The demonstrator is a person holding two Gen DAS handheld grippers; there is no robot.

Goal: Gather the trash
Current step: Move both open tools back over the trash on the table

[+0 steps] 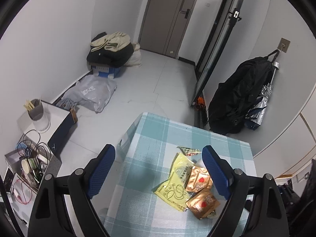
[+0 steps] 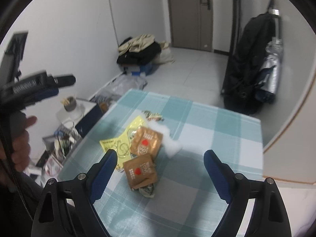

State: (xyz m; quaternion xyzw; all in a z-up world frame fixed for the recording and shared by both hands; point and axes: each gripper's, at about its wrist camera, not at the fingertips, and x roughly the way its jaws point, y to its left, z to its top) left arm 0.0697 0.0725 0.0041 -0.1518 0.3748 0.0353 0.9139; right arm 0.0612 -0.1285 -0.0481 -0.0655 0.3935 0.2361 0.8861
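Note:
Trash lies on a table with a teal checked cloth (image 1: pixel 150 138) (image 2: pixel 217 122). There is a yellow wrapper (image 1: pixel 174 181) (image 2: pixel 118 144), two brown packets (image 1: pixel 199 179) (image 1: pixel 202 203) (image 2: pixel 146 141) (image 2: pixel 141 170), a torn printed wrapper (image 1: pixel 188 150) (image 2: pixel 153 115), a white tissue (image 2: pixel 168 138) and a small crumpled scrap (image 2: pixel 147 190). My left gripper (image 1: pixel 159 154) is open above the table, the pile near its right finger. My right gripper (image 2: pixel 161 159) is open above the pile. The left gripper (image 2: pixel 57 82) also shows at the left of the right wrist view, held in a hand.
On the floor to the left stand a low white stand with a cup of sticks (image 1: pixel 36 109) and a box of cables and cups (image 1: pixel 31 164). A clothes pile (image 1: pixel 110 49), a grey bag (image 1: pixel 92 93) and a hanging black bag (image 1: pixel 241 96) lie beyond.

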